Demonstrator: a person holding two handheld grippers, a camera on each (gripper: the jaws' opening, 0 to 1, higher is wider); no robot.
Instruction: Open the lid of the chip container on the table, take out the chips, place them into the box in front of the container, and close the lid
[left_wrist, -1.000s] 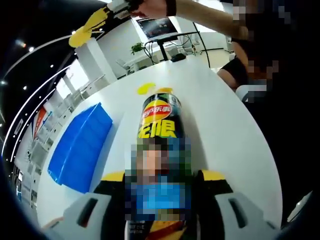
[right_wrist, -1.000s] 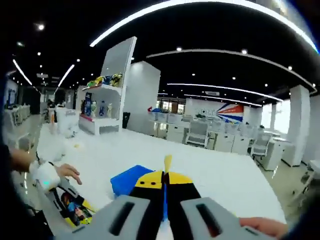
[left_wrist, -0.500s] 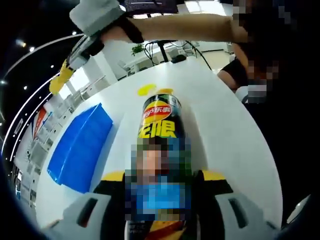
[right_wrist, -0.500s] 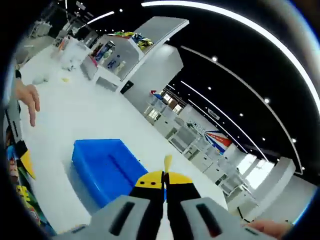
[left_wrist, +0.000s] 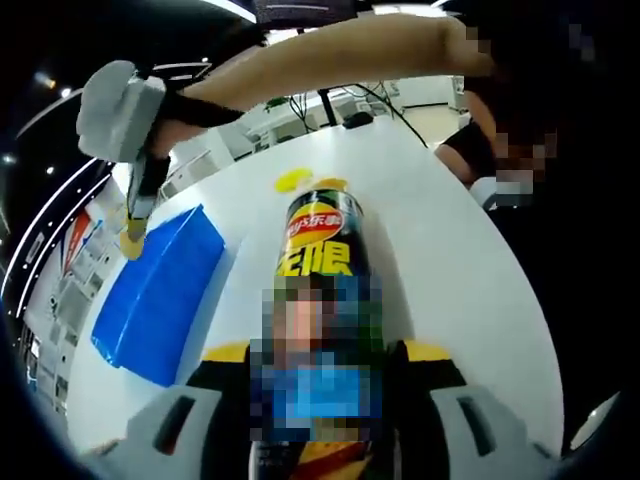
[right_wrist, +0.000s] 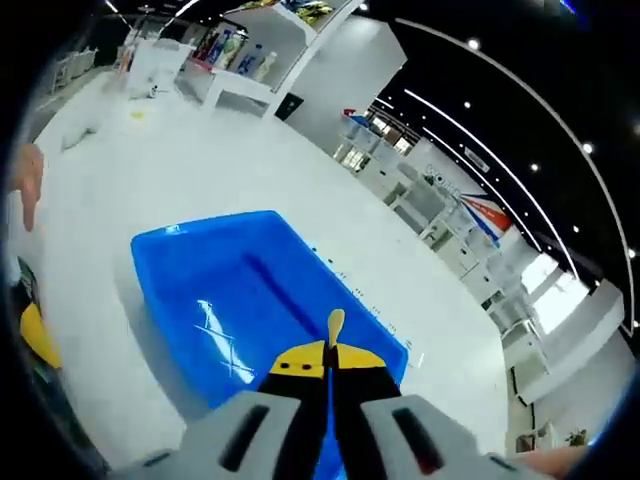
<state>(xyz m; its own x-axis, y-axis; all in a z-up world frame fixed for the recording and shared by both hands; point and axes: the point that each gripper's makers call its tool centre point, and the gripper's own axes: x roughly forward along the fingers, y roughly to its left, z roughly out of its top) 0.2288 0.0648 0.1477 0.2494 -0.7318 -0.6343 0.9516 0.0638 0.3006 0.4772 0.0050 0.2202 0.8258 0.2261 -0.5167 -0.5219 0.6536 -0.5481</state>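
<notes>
The chip container (left_wrist: 320, 245), a dark can with yellow lettering, lies lengthwise between the jaws of my left gripper (left_wrist: 325, 395), which is shut on it. Its yellow lid (left_wrist: 292, 178) rests on the white table (left_wrist: 440, 250) just past the can's far end. To the can's left sits the blue box (left_wrist: 160, 285). My right gripper (left_wrist: 132, 238) hangs tip-down over that box's far edge. In the right gripper view, my right gripper (right_wrist: 330, 355) is shut on a thin pale chip (right_wrist: 335, 322), seen edge-on above the open blue box (right_wrist: 240, 300).
A person's bare arm (left_wrist: 330, 50) reaches across the top of the left gripper view, and a hand (right_wrist: 28, 180) shows at the left of the right gripper view. Shelves and desks (right_wrist: 250, 60) stand well beyond the table. White table surface surrounds the box.
My right gripper has swung down from high above the table to just over the blue box, still pinching the chip. The left gripper and the can have stayed put.
</notes>
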